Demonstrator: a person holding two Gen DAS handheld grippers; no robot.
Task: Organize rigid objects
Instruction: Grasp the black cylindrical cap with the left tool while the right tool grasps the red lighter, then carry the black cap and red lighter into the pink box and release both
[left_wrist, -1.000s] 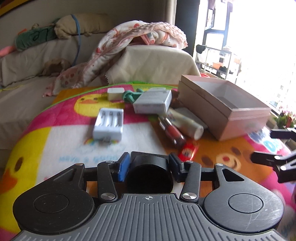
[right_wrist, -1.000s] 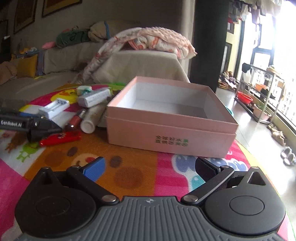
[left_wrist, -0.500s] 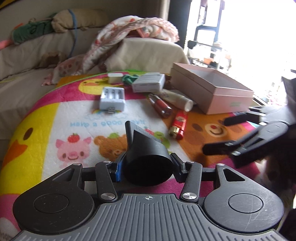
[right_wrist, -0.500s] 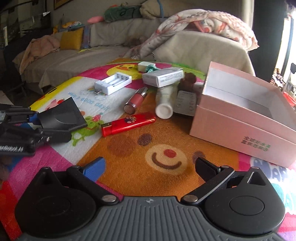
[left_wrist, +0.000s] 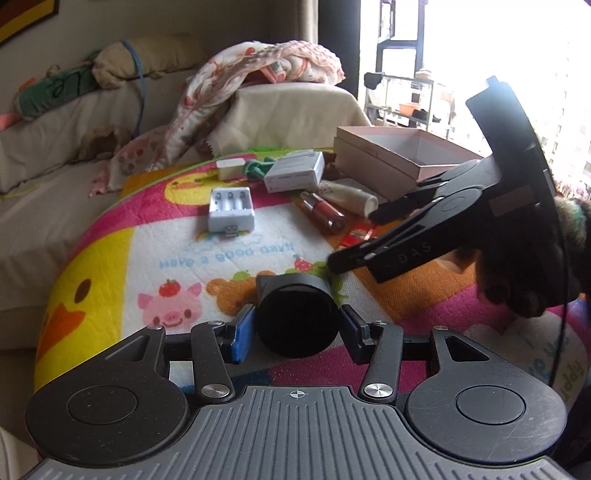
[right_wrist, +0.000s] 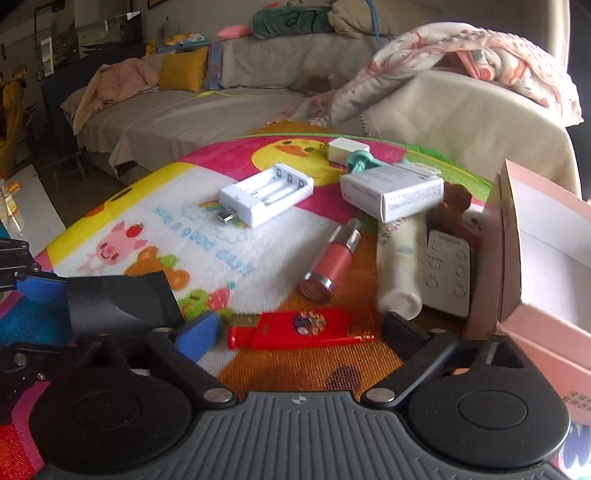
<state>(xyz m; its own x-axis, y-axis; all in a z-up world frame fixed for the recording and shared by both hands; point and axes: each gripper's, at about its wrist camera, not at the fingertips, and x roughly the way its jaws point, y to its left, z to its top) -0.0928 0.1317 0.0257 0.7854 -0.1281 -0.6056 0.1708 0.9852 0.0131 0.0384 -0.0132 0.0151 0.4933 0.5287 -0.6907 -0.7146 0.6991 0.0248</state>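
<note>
- Your left gripper (left_wrist: 297, 326) clamps a black nozzle-shaped part (left_wrist: 297, 321) between its pads, low over the cartoon quilt (left_wrist: 147, 254).
- Your right gripper (right_wrist: 295, 334) has just been closing; its jaws stand fairly wide, with the red lighter (right_wrist: 299, 328) lying between the fingers and no pad visibly pressing on it.
- The pink box (right_wrist: 546, 258) sits at 3 o'clock in the right wrist view, its near corner close to the right finger.
- Bare quilt lies at 10 o'clock, before the white battery charger (right_wrist: 266, 195).
- The lip gloss tube (right_wrist: 332, 258), cream tube (right_wrist: 400, 269) and white carton (right_wrist: 393, 190) crowd 1 o'clock.
- In the left wrist view the right gripper hides most of the lighter.
</note>
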